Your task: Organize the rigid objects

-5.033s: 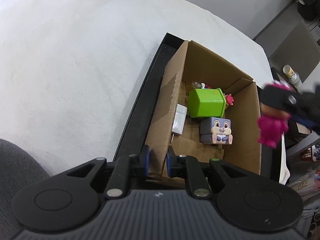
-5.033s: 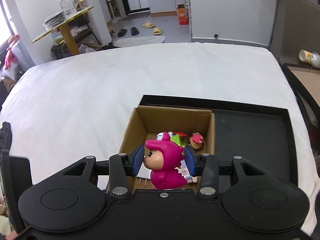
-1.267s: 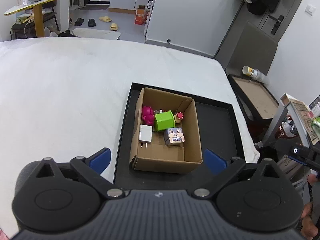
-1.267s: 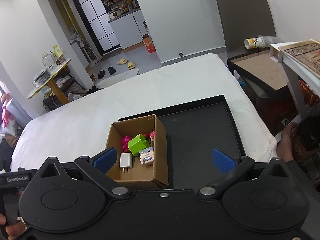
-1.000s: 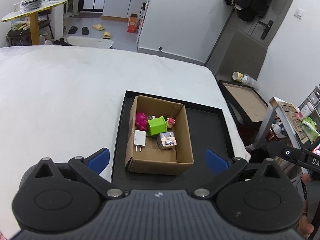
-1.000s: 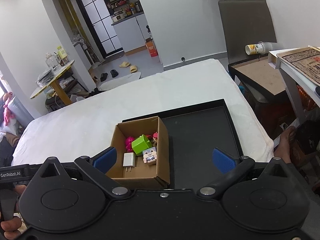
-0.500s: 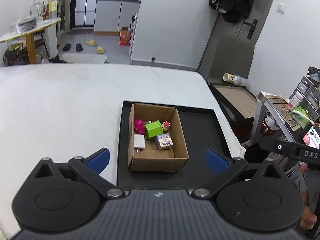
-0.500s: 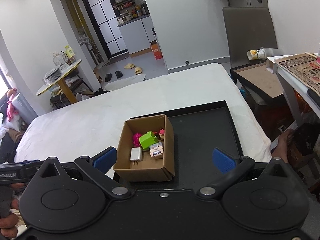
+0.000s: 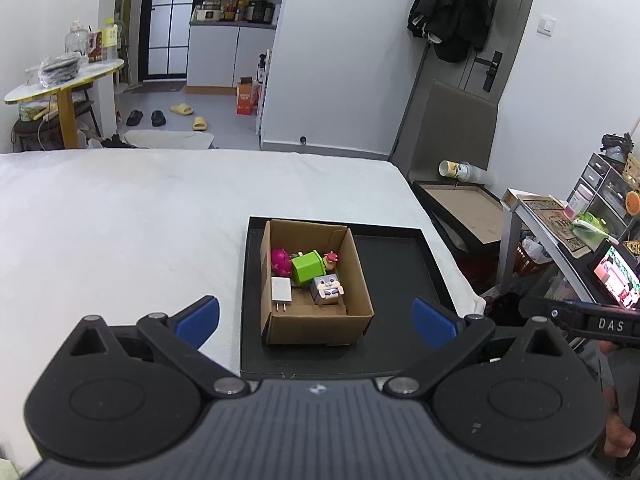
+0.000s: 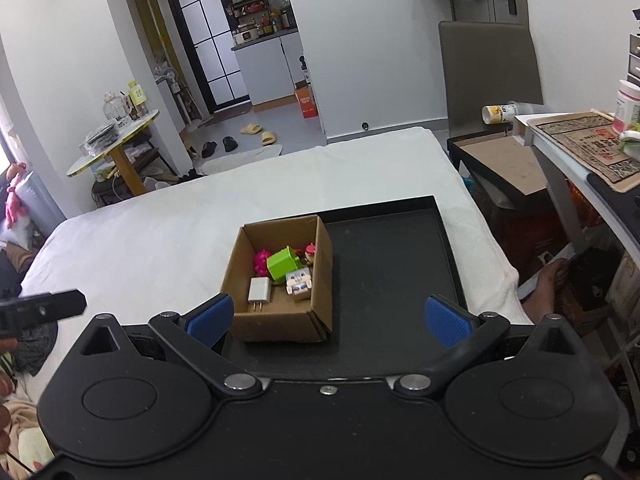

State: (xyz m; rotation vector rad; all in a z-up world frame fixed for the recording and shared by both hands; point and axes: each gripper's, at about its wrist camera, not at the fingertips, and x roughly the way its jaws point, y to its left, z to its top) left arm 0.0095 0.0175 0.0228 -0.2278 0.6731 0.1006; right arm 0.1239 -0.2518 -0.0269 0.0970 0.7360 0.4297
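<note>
The white-covered bed (image 9: 120,216) carried a shallow black rectangular tray (image 9: 400,280) near its right edge, and an open brown cardboard box (image 9: 316,320) stood in the tray's left half, touching the left rim. Inside the box lay 5 rigid things: a lime-green plastic cube (image 9: 306,267) near the middle, a magenta toy figure (image 9: 281,260) in the far left corner, a grey cube with a rabbit face (image 9: 327,289) toward the near right, a white plug charger (image 9: 281,290) along the left wall, and a small red-capped figure (image 9: 330,258) by the far right wall. The right half of the tray was bare.

Both tools hung well back and above, the box ahead and below each. The left tool (image 9: 316,316) stood spread wide and empty, its gap straddling the box. The right tool (image 10: 326,318) was likewise spread and empty, with the box nearer its left finger. Judged from this, the sorting looked finished.
</note>
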